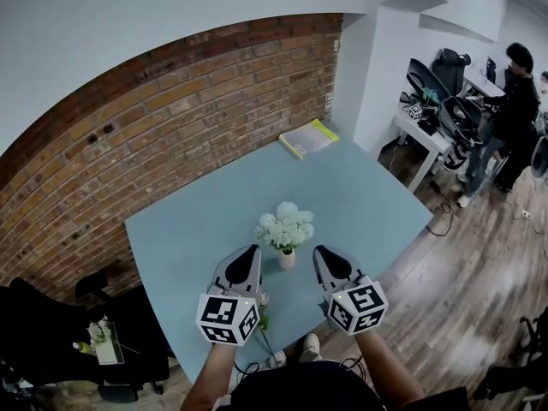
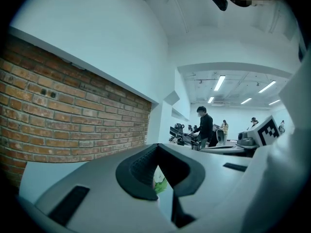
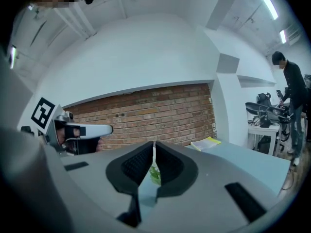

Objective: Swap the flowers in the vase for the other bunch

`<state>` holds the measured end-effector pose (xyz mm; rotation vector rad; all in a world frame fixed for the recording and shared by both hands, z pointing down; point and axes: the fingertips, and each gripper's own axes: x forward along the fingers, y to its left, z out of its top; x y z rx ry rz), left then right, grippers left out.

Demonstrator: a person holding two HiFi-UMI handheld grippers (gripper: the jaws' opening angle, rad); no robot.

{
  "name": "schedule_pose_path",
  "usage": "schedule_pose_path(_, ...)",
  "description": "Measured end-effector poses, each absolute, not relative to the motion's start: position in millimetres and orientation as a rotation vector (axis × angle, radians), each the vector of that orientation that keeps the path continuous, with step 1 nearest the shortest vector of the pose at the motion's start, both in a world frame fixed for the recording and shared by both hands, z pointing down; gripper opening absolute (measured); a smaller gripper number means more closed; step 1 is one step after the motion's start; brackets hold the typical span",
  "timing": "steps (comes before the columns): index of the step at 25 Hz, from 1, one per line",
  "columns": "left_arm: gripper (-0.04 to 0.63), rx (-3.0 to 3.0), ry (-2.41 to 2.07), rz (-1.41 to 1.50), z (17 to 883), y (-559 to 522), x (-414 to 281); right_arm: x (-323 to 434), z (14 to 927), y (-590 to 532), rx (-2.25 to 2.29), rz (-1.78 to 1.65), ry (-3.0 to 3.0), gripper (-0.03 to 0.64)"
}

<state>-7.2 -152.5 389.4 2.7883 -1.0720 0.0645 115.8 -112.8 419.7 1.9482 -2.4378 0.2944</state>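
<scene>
A small pink vase (image 1: 287, 260) with a bunch of white flowers (image 1: 285, 227) stands in the middle of the light blue table (image 1: 368, 204). My left gripper (image 1: 251, 252) is just left of the vase and my right gripper (image 1: 321, 252) just right of it. Both are shut and hold nothing. A second flower stem (image 1: 263, 312) lies on the table near the front edge, partly hidden under the left gripper. In the left gripper view the jaws (image 2: 156, 147) meet at the tips, with green leaf showing beyond. The right gripper view shows its jaws (image 3: 154, 143) pressed together the same way.
A yellow-edged book (image 1: 308, 137) lies at the table's far corner by the brick wall (image 1: 171, 127). A black chair (image 1: 103, 349) at the left carries more flowers (image 1: 101, 332). A person (image 1: 514, 101) stands among desks at the far right.
</scene>
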Motion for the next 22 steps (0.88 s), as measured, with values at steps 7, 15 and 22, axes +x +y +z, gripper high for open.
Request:
schedule_pose_path(7, 0.000, 2.780, -1.113, 0.085, 393, -157, 1, 123, 450, -124, 1.862, 0.358, -2.442, 0.038)
schedule_pose_path(15, 0.000, 2.769, -1.154, 0.103, 395, -169, 6, 126, 481, -140, 1.779, 0.460, -2.462, 0.138)
schedule_pose_path(22, 0.000, 2.775, -1.168, 0.120, 397, -176, 17, 130, 506, -149, 1.721, 0.526, -2.458, 0.265)
